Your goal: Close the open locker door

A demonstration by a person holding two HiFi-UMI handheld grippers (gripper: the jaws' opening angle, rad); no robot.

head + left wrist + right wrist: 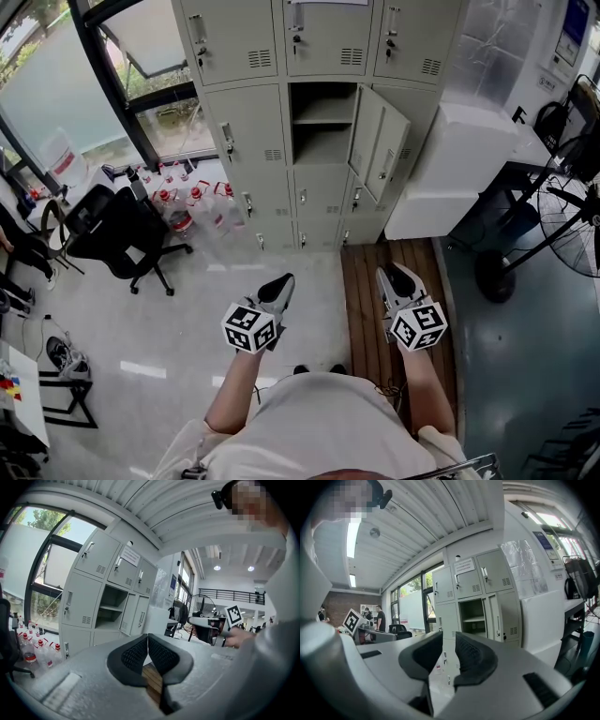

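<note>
Hovering level before the locker door (378,141), left tool (281,284) closed, right tool (397,273) parted, empty.

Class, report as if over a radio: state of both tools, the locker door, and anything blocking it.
Left tool shut, empty. Right tool open, empty. Grey metal locker door open, untouched, tools well short. Black office chair off left, not blocking.

Open locker door (379,141) right of its compartment (321,131), bottles (180,202) further left.
</note>
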